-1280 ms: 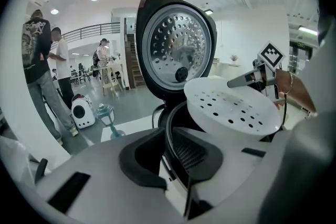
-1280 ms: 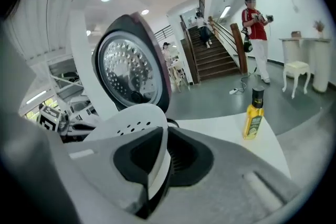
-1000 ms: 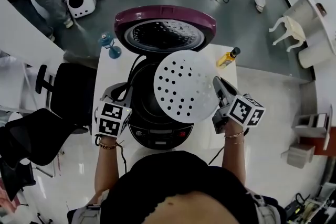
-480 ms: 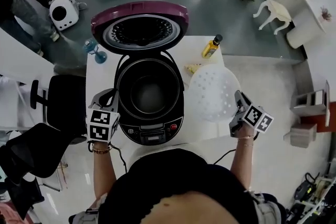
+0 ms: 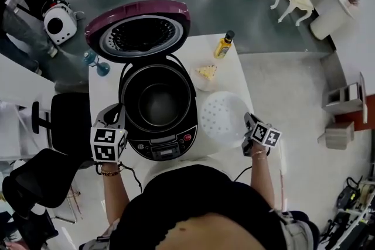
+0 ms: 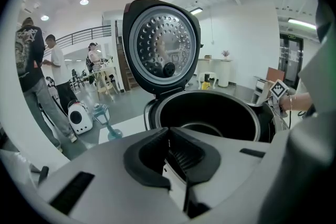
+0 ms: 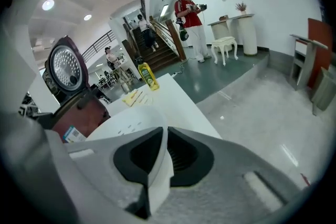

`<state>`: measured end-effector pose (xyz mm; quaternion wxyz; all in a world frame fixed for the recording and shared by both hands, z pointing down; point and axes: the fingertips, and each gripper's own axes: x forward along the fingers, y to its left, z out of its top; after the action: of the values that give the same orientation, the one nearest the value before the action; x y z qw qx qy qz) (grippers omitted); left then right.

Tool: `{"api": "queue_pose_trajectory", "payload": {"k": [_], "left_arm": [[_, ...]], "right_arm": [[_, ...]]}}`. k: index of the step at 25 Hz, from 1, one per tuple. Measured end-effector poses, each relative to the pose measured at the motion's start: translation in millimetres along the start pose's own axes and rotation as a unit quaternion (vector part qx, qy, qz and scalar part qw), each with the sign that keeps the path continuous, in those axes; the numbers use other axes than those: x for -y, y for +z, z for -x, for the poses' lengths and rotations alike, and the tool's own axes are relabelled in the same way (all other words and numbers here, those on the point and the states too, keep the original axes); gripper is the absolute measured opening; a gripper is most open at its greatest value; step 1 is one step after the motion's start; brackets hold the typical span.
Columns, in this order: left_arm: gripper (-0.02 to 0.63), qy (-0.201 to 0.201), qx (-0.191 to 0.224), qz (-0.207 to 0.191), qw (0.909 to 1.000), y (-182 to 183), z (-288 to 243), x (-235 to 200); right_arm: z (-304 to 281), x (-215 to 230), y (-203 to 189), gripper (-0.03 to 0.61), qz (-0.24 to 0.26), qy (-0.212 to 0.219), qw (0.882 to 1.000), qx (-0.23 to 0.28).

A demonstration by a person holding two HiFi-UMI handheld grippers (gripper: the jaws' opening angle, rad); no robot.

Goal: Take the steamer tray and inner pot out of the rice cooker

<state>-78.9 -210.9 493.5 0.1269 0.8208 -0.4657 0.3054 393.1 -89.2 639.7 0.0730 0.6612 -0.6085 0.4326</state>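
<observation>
The rice cooker (image 5: 176,146) stands open on the white table, its maroon lid (image 5: 139,32) tipped back. The dark inner pot (image 5: 157,103) sits inside it, also seen in the left gripper view as the inner pot (image 6: 210,113) under the lid (image 6: 164,47). The white perforated steamer tray (image 5: 222,116) lies low over the table right of the cooker. My right gripper (image 5: 246,123) is shut on the tray's near rim; the white rim (image 7: 157,165) shows between its pads. My left gripper (image 5: 114,115) is shut at the cooker's left front side, nothing seen in it.
A yellow oil bottle (image 5: 222,44) and a small dish with yellow pieces (image 5: 206,74) stand behind the tray. The table's right edge (image 5: 249,96) runs close by the tray. A black chair (image 5: 70,120) is left of the table. People stand far off.
My right gripper has carried the steamer tray from above the cooker to the right and down toward the table. The pot's inside is now uncovered. My left gripper has stayed put.
</observation>
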Motion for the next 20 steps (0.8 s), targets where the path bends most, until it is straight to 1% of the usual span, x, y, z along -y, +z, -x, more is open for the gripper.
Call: {"api": "queue_pose_trajectory", "payload": {"k": [5,8,14,17,20], "left_arm": [[0.009,0.001,0.003,0.001,1.0,1,2,-1],[0.009,0.003,0.003,0.003,1.0,0,3,-2],[0.009,0.001,-0.002,0.007,1.0,-5,4,-1],[0.009,0.002,-0.004,0.01,0.9999,-7,6,-1],[0.009,0.006,0.001,0.016,0.9999,-6,6,-4]], "right_arm": [[-12,-10,-9,0.029,0.067,0.012,0.998,0.009],[-20,-8,-12,0.029,0.091,0.002,0.996,-0.002],[-30,0,-21,0.029,0.093,0.001,0.995,-0.017],[-30,6,-28,0.032,0.102,-0.012,0.994,-0.033],[-30,9,-32,0.041,0.122,-0.028,0.991,-0.051]]}}
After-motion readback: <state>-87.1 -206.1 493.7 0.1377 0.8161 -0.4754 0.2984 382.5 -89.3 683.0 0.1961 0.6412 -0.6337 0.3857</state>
